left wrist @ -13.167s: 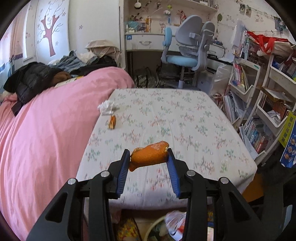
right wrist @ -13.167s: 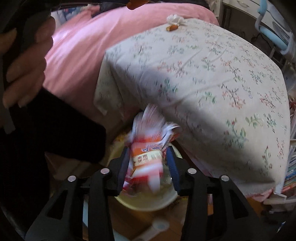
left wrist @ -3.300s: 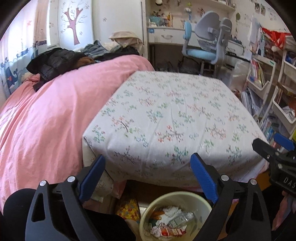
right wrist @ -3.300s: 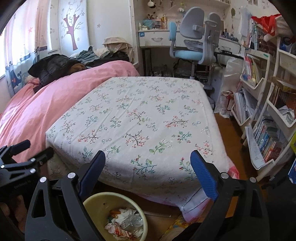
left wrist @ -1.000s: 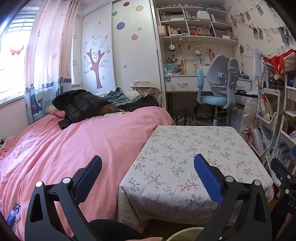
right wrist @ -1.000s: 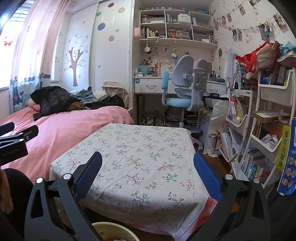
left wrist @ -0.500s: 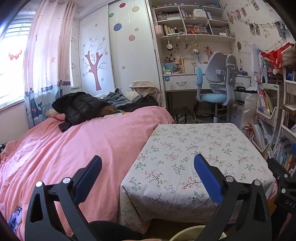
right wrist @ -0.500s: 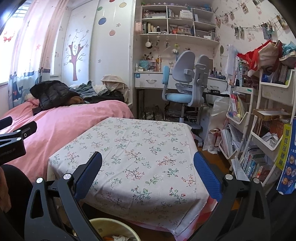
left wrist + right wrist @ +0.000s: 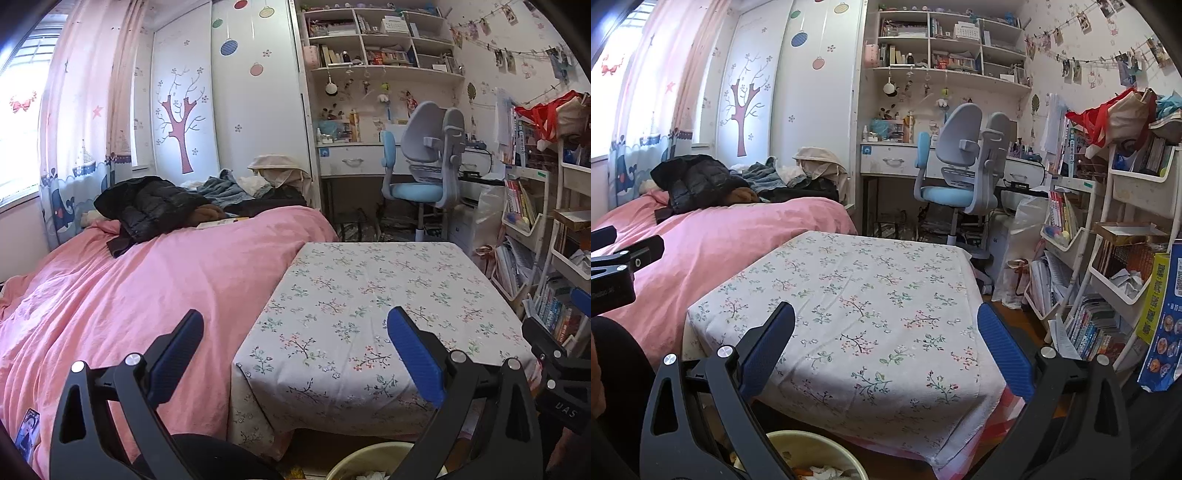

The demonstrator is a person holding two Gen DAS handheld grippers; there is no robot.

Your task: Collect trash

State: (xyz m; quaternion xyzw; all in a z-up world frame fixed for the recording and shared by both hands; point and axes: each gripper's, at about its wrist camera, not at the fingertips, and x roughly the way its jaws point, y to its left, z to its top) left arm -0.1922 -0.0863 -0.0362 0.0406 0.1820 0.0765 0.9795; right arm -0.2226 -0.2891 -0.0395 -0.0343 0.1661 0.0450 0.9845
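Bright window daylight, fisheye-warped edges

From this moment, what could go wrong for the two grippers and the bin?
1. The trash bin stands at the table's near edge, low in both views; a lowered gripper might knock it.
2. The left gripper and right gripper are both open and close together; they might collide.

Pink bedspread (image 9: 147, 295), white floral tablecloth (image 9: 857, 295), blue-seated grey chair (image 9: 960, 177)
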